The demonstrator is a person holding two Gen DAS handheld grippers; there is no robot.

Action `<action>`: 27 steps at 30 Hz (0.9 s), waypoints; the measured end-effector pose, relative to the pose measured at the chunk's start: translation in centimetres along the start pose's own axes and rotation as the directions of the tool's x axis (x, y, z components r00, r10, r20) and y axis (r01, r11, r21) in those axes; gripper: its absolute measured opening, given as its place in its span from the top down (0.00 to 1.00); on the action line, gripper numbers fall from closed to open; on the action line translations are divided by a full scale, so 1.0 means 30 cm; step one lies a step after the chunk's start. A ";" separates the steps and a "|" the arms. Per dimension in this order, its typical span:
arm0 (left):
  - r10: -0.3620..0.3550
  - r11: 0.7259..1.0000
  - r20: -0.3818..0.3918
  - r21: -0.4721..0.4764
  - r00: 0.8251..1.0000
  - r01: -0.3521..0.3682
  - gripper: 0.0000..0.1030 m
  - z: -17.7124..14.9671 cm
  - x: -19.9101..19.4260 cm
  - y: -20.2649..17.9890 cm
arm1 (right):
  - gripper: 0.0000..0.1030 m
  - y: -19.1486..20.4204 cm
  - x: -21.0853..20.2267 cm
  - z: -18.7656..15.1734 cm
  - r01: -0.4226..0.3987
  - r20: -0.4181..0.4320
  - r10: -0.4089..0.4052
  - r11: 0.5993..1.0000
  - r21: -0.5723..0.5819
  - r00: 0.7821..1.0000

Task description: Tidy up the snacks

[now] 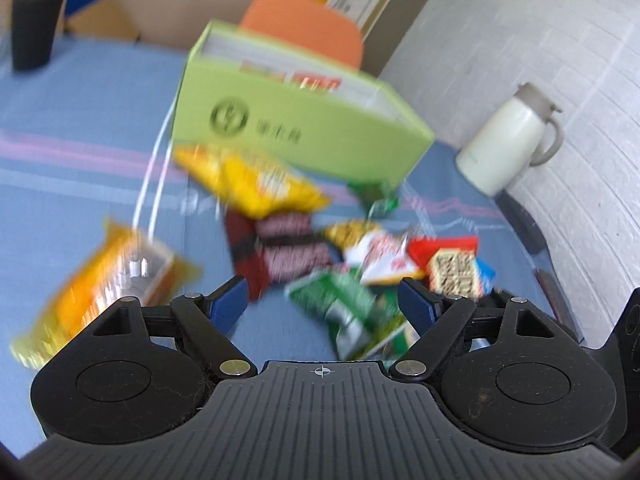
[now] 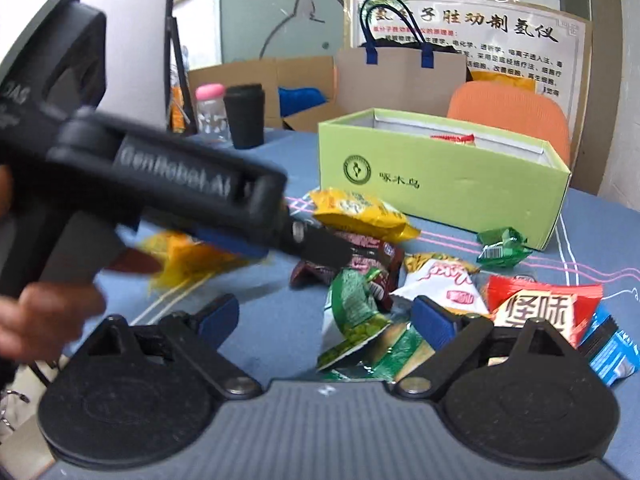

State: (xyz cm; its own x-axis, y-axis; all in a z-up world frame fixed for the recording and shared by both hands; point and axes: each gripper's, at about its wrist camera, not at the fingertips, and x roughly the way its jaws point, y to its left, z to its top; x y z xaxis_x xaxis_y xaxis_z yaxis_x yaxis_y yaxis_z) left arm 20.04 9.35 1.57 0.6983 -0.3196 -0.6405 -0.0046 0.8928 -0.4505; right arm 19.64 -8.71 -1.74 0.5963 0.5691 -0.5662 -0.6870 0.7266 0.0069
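Hovering over the blue table (image 2: 600, 240), the left hand-held gripper (image 1: 322, 300) and right hand-held gripper (image 2: 324, 320) both stand apart, empty. The snack packets (image 2: 360, 216) lie scattered near the green box (image 2: 440, 184), just in front of it.

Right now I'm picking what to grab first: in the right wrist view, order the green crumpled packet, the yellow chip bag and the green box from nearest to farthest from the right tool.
1. green crumpled packet, just ahead, between the open right tool's fingers.
2. yellow chip bag, mid-table.
3. green box, behind the pile.
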 end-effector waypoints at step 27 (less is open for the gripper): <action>-0.124 0.992 -0.014 -0.040 0.992 0.123 0.88 0.095 -0.034 0.018 | 0.25 -0.076 -0.057 0.074 -0.083 0.049 0.079 0.993 0.086 0.996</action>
State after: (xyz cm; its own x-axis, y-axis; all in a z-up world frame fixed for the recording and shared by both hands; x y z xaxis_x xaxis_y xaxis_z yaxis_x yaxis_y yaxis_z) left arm 21.37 11.06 3.75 0.6834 -0.4318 -0.5886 0.0528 0.8334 -0.5501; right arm 21.12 -10.49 1.02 0.5595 0.6432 -0.5228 -0.6962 0.7070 0.1247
